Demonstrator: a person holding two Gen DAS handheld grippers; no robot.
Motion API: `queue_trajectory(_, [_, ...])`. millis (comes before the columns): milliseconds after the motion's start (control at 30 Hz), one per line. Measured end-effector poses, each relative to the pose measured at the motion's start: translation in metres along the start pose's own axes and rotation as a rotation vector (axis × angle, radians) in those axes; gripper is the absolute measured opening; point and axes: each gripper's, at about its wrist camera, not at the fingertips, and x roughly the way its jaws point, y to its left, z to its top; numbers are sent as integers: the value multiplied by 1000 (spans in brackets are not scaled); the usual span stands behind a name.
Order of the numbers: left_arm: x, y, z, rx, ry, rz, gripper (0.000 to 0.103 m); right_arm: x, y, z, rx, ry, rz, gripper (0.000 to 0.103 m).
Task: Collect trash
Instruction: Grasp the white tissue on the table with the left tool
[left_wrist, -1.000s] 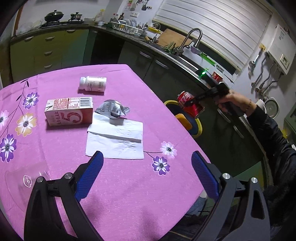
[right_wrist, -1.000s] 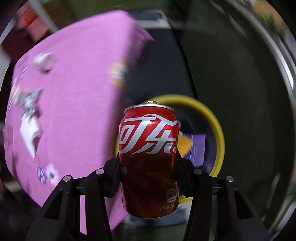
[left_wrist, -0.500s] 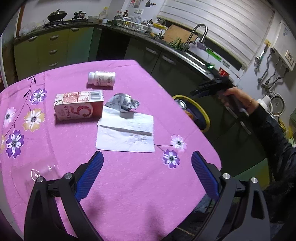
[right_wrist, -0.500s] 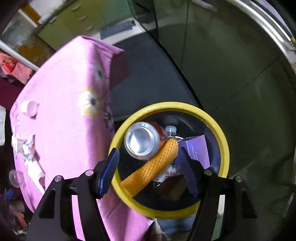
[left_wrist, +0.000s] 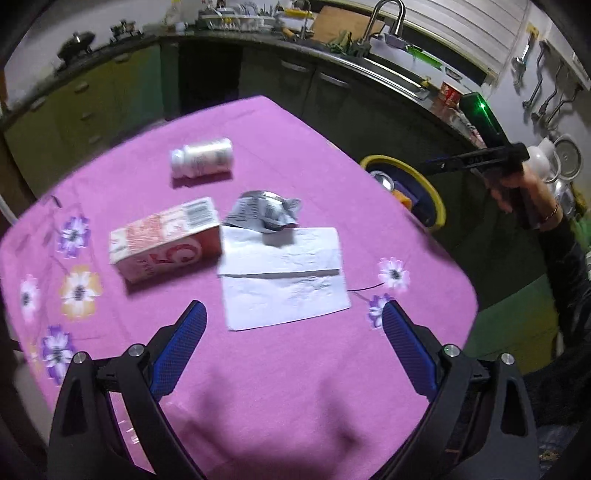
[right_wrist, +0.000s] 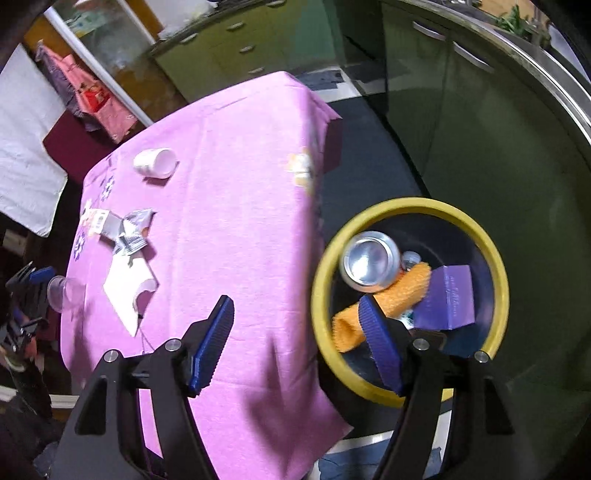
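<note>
My left tool (left_wrist: 291, 332) is hovering over the near part of the counter (left_wrist: 280, 398), which is wearing a pink flowered cloth. Its blue pads are standing wide apart, nothing between them, released.

Trash lying on the counter ahead of it: a white paper napkin (left_wrist: 284, 280), folded, nearest the pads. A crumpled silver foil wrapper (left_wrist: 264, 214) is sitting on the napkin's far edge. A pink milk carton (left_wrist: 166, 240) is lying on its side just left of the napkin, its end touching or nearly touching the wrapper. A white pill bottle (left_wrist: 201, 157) is lying on its side farther back, apart from the rest.

My right tool (right_wrist: 299, 321) is angling down over the counter's edge, one pad over the pink cloth, the other over the bin's rim. Its jaws are opening and nothing is between them, released.

The yellow-rimmed bin (right_wrist: 495, 258) is standing on the floor just beside the counter. Inside it: a drink can (right_wrist: 369, 260), shiny end up, against the rim's near-counter side; an orange foam net sleeve (right_wrist: 399, 291) lying across the middle, touching the can; a purple box (right_wrist: 447, 299) beside the sleeve; a clear bottle's cap is peeking out between can and sleeve.

From the right view, a clear plastic cup (right_wrist: 61, 293) is also sitting at the counter's far edge, near my left tool.
</note>
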Motion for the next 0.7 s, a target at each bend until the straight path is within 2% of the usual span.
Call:
queue_trajectory(133, [29,-23,5,43,46,-57,91,8,19,2,-51,2,30,71])
queue_trajectory(233, [54,-40,11,77,72,-29,91,13,29,1,-81,11,53,71])
queue_trajectory(300, [69,-46,14,64,88,-15,91,16,33,-1,-93,17,61,71])
queue_trajectory(400, [90,-49,20,25,75,79,91,17,36,-6,-105,19,73,71])
queue_trajectory(467, [98,-47,23,7,40,181,91,18,35,-9,-102,17,87,71])
queue_trajectory(600, [109,-45,26,-9,39,189,91,22,29,-14,-94,26,99,71])
queue_trajectory(633, [112,-43,26,-13,41,197,90,22,27,-15,-92,25,101,71])
queue_trajectory(700, [117,-40,27,-18,56,215,71,23,24,-16,-83,24,107,72])
